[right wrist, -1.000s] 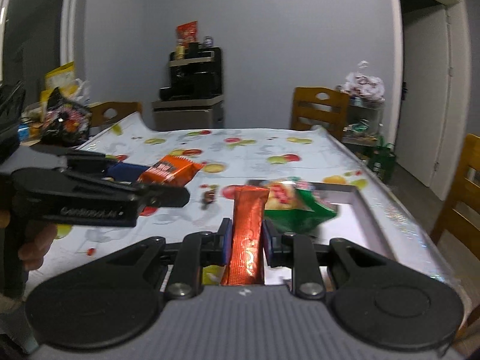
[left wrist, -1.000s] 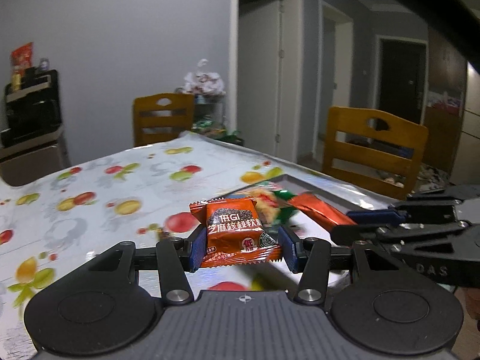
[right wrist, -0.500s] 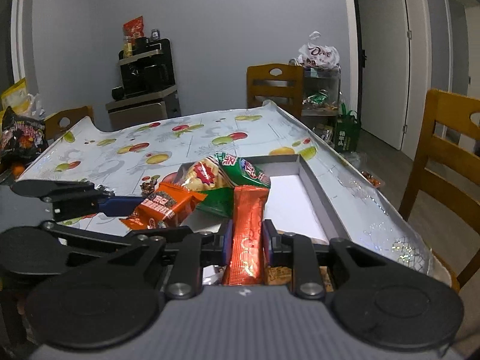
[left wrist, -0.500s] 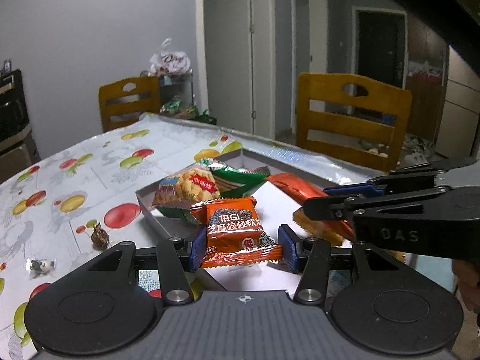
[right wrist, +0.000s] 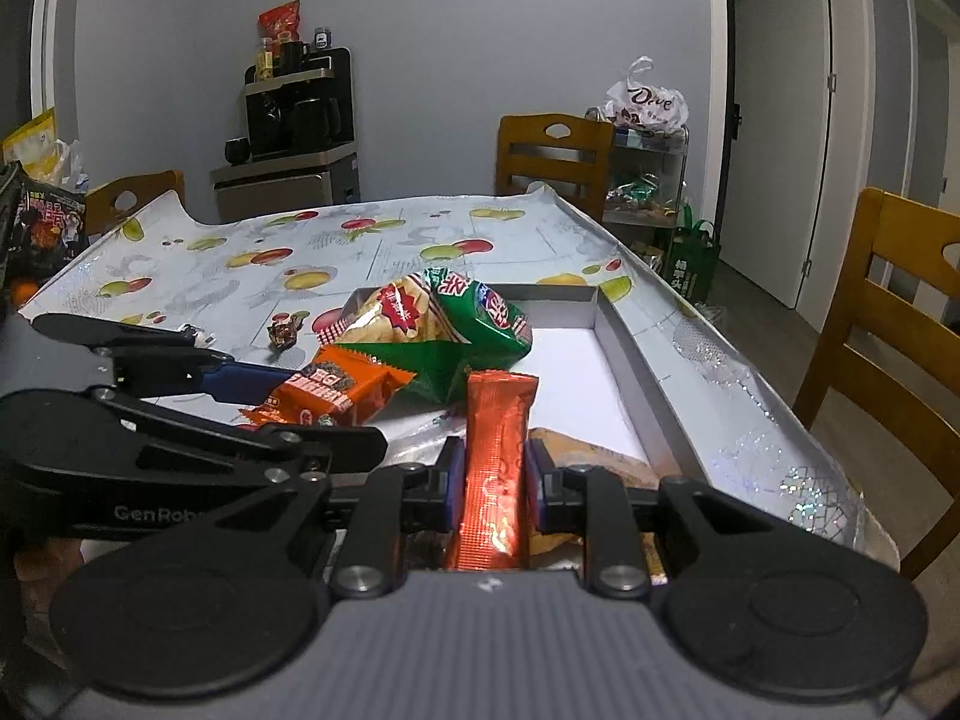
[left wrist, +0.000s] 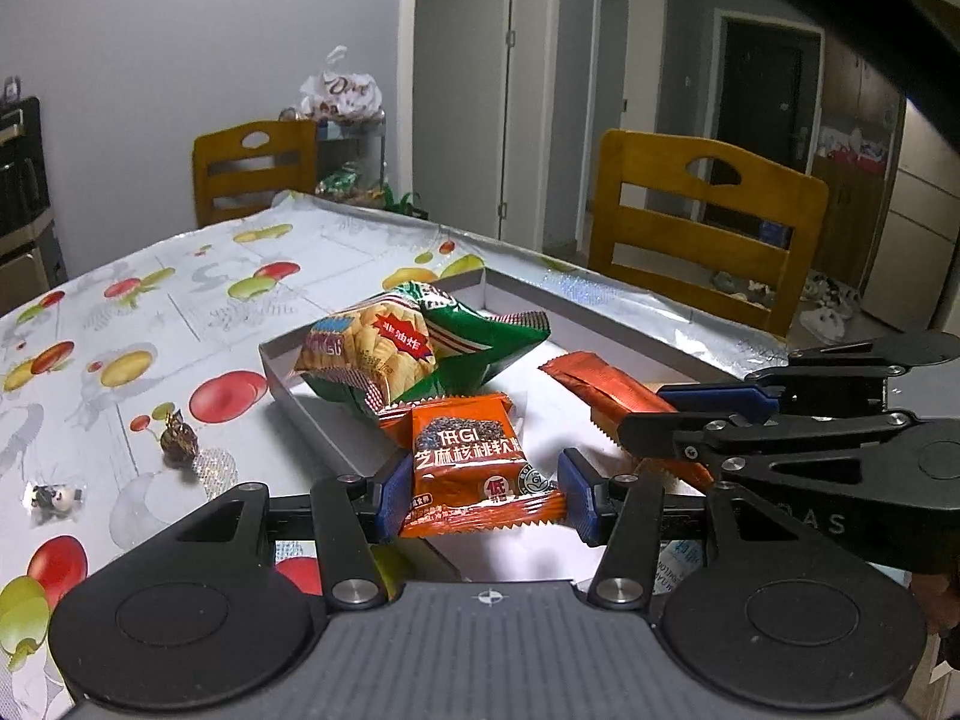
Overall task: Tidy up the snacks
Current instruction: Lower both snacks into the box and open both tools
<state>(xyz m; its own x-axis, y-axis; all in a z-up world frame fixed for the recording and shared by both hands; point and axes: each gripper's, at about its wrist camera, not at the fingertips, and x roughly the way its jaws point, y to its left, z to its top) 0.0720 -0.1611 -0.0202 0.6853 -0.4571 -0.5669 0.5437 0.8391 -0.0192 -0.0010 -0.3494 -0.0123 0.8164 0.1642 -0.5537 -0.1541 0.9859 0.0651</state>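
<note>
My left gripper [left wrist: 483,495] is shut on a square orange snack packet [left wrist: 474,468], held just above the near left edge of the grey tray [left wrist: 312,420]; the packet also shows in the right wrist view [right wrist: 327,393]. My right gripper [right wrist: 495,480] is shut on a long orange-red snack stick [right wrist: 495,462], held over the tray's near end; the stick also shows in the left wrist view [left wrist: 612,396]. A green and yellow crisps bag [left wrist: 408,354] lies in the tray's far left part. A tan packet [right wrist: 594,459] lies under my right gripper.
The tray [right wrist: 636,372] sits at the right side of a fruit-print tablecloth [left wrist: 150,324]. A small brown wrapped sweet [left wrist: 179,438] and a tiny panda figure [left wrist: 54,498] lie left of the tray. Wooden chairs [left wrist: 702,234] stand around the table.
Both grippers, each still holding its snack, have moved in over the tray and lower toward it. The tray and crisps bag now fill more of both views.
</note>
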